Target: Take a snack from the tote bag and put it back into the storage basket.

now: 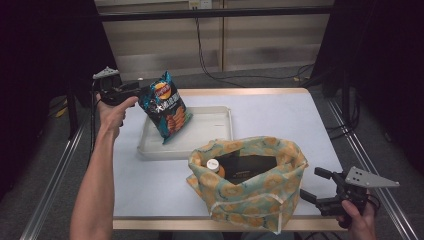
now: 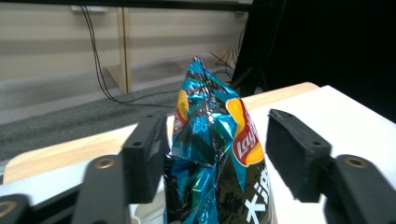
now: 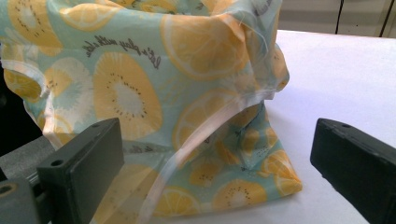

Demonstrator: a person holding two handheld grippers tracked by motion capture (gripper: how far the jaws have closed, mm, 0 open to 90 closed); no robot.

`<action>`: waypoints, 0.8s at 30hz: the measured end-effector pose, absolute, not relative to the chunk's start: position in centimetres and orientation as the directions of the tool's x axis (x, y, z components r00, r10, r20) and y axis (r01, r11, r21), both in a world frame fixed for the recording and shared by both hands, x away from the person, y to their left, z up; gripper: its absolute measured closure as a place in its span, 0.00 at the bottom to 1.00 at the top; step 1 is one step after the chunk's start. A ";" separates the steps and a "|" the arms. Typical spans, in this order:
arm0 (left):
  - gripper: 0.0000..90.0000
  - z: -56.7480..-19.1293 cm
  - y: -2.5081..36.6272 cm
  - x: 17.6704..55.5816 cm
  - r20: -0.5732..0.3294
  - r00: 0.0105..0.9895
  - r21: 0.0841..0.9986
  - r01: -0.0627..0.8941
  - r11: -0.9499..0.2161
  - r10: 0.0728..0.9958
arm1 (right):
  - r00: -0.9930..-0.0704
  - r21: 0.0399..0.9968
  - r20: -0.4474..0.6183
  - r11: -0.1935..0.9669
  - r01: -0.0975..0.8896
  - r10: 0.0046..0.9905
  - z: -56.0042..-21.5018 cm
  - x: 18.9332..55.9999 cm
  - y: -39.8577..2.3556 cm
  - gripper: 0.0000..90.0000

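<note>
Nearest the high camera, at six o'clock on the table, sits my soft fabric tote bag printed with yellow citrus slices on pale green (image 1: 250,180), its mouth slumped open so things can go in from above; a bottle with a white cap and orange body (image 1: 215,166) stands inside at its nine o'clock edge. My right gripper (image 1: 312,186) hovers at the bag's three o'clock, black jaws spread wide with nothing between them, I judge ready to steady the limp cloth. In the right gripper view the fabric looks thin and wrinkled, with a pale ribbon handle (image 3: 210,126) running down it.

At ten o'clock my left gripper (image 1: 134,91) brackets the top of a crinkly teal foil crisp packet with a red and yellow logo (image 1: 166,106). Its jaws stand partly open: in the left gripper view the left pad sits against the foil (image 2: 212,140), the right pad clear of it, so the packet is not clamped. It leans upright with its base in a shallow cream plastic tray with rounded corners (image 1: 220,131), which lies at twelve o'clock from the bag
</note>
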State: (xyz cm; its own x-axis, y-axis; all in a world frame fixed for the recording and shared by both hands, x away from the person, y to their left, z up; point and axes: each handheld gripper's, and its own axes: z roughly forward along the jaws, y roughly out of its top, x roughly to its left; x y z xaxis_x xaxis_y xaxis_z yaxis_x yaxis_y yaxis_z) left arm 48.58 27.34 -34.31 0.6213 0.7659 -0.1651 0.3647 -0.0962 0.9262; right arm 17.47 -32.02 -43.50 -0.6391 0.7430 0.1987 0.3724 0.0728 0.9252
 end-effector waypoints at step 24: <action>1.00 -37.5 23.9 46.1 -0.204 0.766 0.870 0.428 -0.246 0.610 | -0.641 0.924 0.197 0.078 0.374 0.742 -43.5 17.4 -32.0 0.02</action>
